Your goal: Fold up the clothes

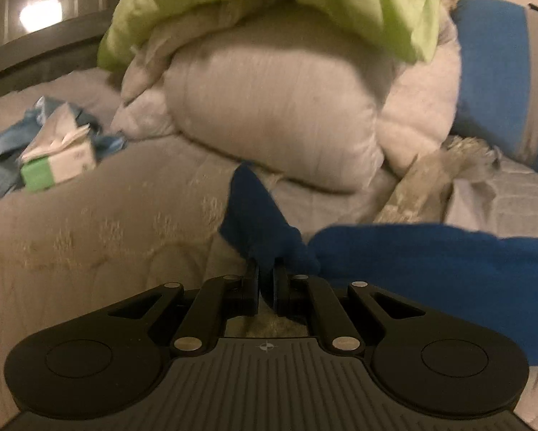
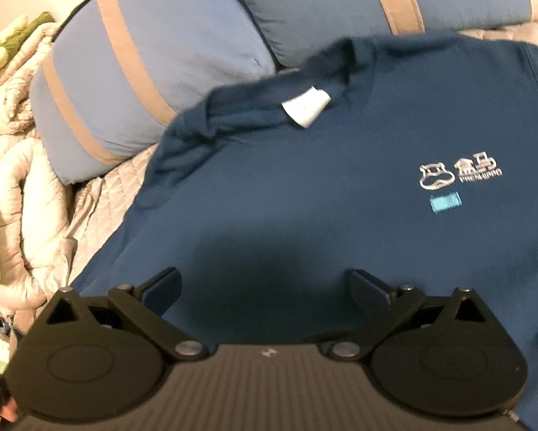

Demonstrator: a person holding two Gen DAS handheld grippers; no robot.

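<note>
The left gripper is clenched on a fold of the dark blue shirt, which trails off to the right over the beige quilted bed. The right gripper hangs released, jaws wide, just above the shirt's chest, where the garment lies spread front-up with its collar tag and white logo showing, below two blue striped pillows. On the bed's left a green-and-white tissue box sits with tissues sticking out of its top, against crumpled blue cloth.

Shirt on bed; pillows behind
</note>
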